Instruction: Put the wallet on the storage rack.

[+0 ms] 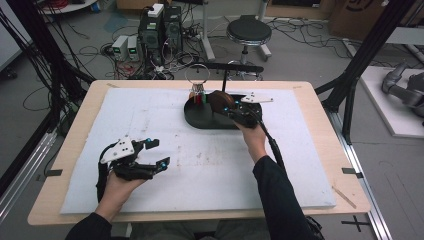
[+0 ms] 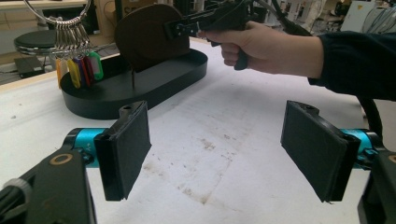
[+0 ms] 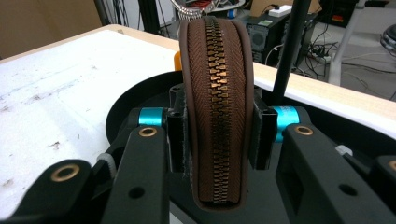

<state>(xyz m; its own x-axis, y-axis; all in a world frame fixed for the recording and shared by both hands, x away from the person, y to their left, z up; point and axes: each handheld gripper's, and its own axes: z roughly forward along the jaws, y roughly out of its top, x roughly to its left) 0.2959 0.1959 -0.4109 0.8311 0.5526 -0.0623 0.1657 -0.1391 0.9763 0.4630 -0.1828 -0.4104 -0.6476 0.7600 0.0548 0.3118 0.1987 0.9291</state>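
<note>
One brown zippered pouch stands on edge over the black oval tray near the desk's far edge, clamped between the right hand-held gripper jaws. Coloured key tags hang beside it. Left hand-held gripper hovers wide open, empty, near the front-left corner.

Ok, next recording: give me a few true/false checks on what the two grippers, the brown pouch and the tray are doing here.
1. The right gripper is clamped on the brown zip pouch. True.
2. The left gripper holds the key ring. False: it is open with nothing between its jaws, over the white mat.
3. The pouch is over the black tray. True.
4. The key ring with coloured tags lies flat on the mat. False: it hangs above the tray.
</note>
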